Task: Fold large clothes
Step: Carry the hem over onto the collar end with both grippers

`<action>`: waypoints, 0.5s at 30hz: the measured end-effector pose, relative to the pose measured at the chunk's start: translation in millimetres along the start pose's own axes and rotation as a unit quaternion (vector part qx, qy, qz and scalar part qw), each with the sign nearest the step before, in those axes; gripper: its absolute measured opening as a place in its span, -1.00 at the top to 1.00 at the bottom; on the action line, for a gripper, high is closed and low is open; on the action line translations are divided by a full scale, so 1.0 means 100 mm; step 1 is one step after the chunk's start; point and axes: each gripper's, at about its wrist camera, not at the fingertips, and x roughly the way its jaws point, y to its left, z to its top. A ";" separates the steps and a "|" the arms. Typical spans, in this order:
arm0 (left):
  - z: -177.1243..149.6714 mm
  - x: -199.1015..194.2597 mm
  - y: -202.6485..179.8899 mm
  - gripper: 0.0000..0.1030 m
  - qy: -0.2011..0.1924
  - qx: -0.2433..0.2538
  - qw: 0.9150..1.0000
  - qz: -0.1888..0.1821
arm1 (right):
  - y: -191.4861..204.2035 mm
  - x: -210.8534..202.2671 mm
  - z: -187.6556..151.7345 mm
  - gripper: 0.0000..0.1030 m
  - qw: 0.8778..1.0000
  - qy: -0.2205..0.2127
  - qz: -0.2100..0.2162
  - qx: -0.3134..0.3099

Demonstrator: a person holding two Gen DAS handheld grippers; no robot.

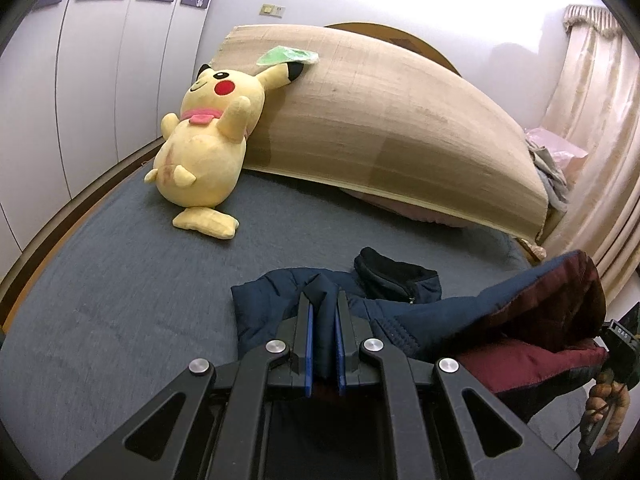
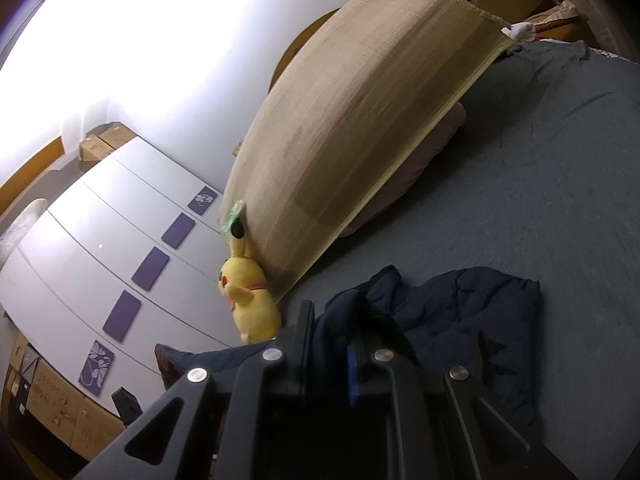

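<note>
A navy padded jacket with a dark red lining lies on the grey-blue bed. My left gripper is shut on a fold of the jacket's navy fabric, low over the bed. In the right wrist view my right gripper is shut on another part of the jacket and holds it lifted and tilted. The right gripper's body and the hand holding it show at the right edge of the left wrist view, by the raised lining.
A yellow Pikachu plush leans against a large beige mat at the bed's head. White wardrobe doors stand on the left, beige curtains on the right. Cardboard boxes sit by the wardrobe.
</note>
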 end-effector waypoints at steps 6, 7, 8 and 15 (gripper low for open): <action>0.08 0.29 -0.03 0.83 0.014 0.008 1.000 0.016 | -0.11 0.23 0.10 0.72 1.000 0.005 -0.026 0.005; 0.09 0.32 -0.03 0.83 0.017 0.010 1.000 0.017 | -0.13 0.28 0.13 0.72 0.999 0.008 -0.031 0.007; 0.10 0.35 -0.03 0.83 0.018 0.012 1.000 0.018 | -0.15 0.33 0.15 0.72 0.999 0.009 -0.037 0.007; 0.22 0.61 0.01 0.83 0.034 0.014 0.999 0.025 | -0.23 0.49 0.27 0.72 0.998 0.007 -0.062 0.014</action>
